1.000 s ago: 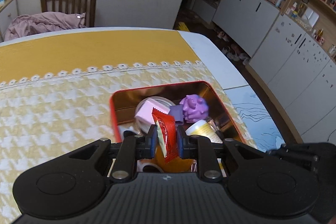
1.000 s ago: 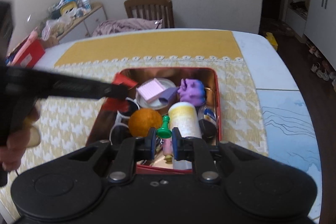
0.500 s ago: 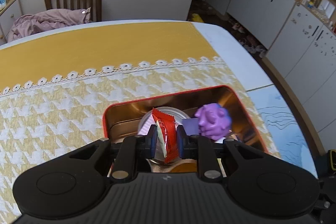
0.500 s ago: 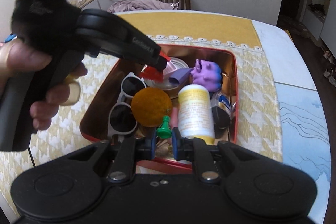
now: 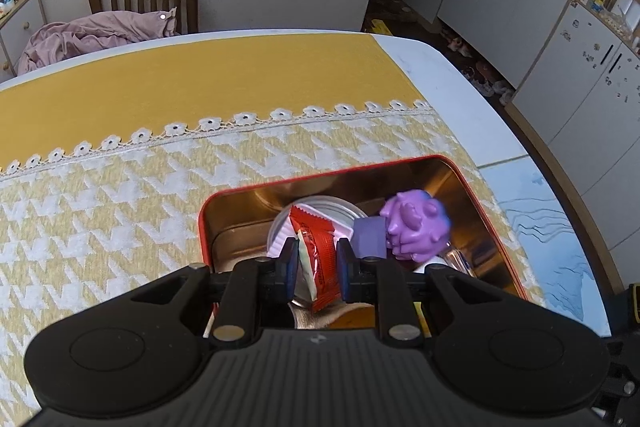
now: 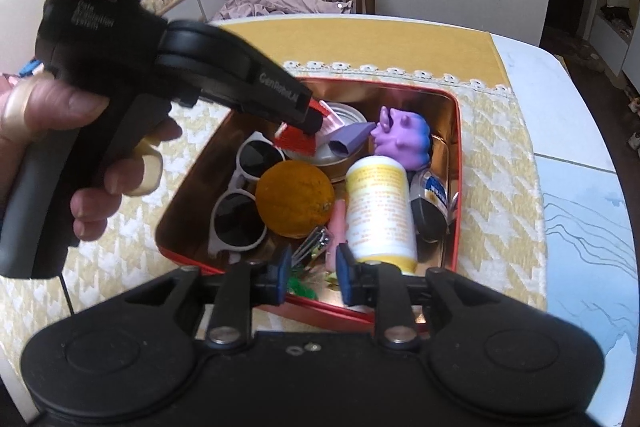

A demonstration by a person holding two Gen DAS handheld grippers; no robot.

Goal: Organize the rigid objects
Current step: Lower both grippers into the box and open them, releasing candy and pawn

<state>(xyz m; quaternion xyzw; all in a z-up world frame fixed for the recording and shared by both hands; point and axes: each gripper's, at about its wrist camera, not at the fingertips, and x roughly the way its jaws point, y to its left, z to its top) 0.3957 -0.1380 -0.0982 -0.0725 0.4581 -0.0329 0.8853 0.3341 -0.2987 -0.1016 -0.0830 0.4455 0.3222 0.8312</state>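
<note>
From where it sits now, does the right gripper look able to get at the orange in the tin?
Probably yes. The right gripper is empty with jaws apart at the tin's near edge, and the orange lies uncovered just ahead; the left gripper works farther back with the red packet.

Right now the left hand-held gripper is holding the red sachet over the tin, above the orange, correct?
Not quite. The left hand-held gripper does hold the red sachet over the tin, but above the white round lid at the far end, not the orange. The right wrist view shows this.
</note>
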